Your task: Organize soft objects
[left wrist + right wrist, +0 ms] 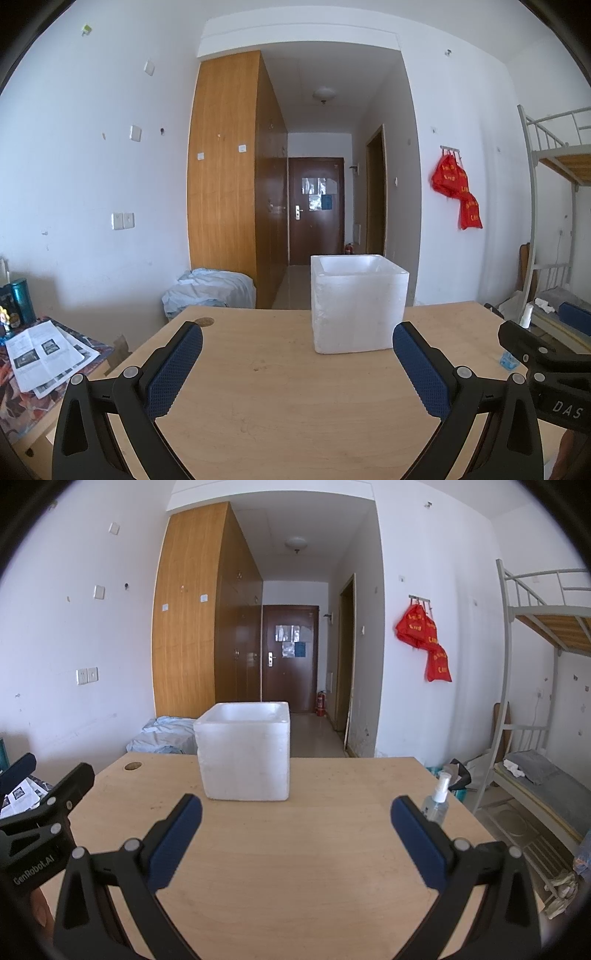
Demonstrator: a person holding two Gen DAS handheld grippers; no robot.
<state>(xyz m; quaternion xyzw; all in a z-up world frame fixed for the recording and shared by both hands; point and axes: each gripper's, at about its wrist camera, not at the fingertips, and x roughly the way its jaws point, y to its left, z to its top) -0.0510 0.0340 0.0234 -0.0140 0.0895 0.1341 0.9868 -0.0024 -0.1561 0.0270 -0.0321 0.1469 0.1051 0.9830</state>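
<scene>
Both claws, left claw (297, 341) and right claw (296, 812), gape wide, gripping nothing.
White foam box (356, 304) stands on the wooden table (280, 398).

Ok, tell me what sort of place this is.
Probably a dormitory room: a metal bunk bed stands on the right, a tall wooden wardrobe lines the entrance hall, and a plain wooden desk holds a white foam box.

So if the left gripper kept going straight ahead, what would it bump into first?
Probably the white square foam box. The left gripper is open and empty above the light wooden table, and the box stands just right of its centre line. Depth is unclear, so it might only clip it.
</scene>
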